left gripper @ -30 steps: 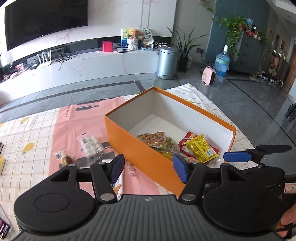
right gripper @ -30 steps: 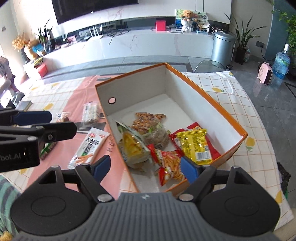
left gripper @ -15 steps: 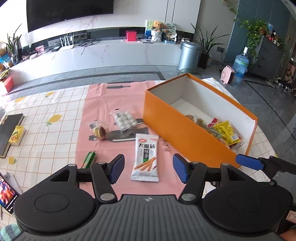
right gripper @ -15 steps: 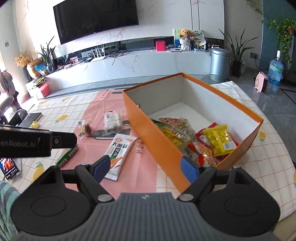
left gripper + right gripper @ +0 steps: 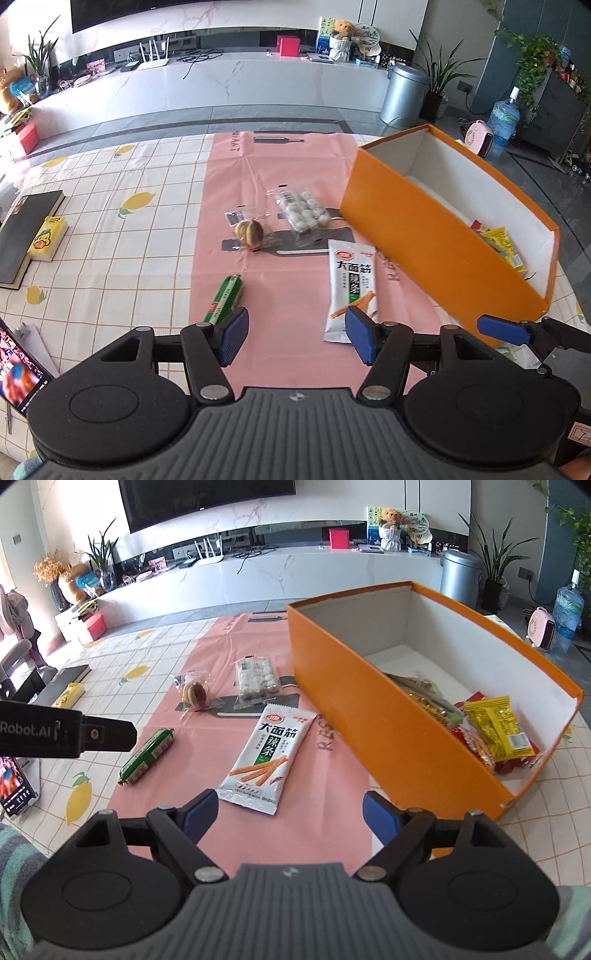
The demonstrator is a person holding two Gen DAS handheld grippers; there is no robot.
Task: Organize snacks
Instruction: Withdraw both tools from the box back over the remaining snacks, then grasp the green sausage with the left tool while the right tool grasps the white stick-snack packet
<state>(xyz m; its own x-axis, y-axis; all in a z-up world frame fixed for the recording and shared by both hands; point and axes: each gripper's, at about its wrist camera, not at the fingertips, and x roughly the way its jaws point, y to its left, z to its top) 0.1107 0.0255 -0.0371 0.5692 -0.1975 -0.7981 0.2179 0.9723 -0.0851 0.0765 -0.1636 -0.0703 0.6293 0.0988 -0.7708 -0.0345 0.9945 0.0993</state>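
Snacks are lying loose on the surface ahead of both claws, and I am reading them left to right: the green sausage stick [image 5: 148, 752] is sitting ahead-left of my right claw [image 5: 286, 814], its long axis slanting away, nearer my left claw [image 5: 293, 338]; the white strip packet [image 5: 266, 755] is lying straight ahead of the right claw, lengthwise. Both claws are standing apart, empty, the right's jaws having just been opening. Only the right view is showing the packets piled in the orange box [image 5: 369, 716].

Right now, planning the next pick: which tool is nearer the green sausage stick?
Left. The left tool sits just beside the green sausage stick; the right tool is further right.
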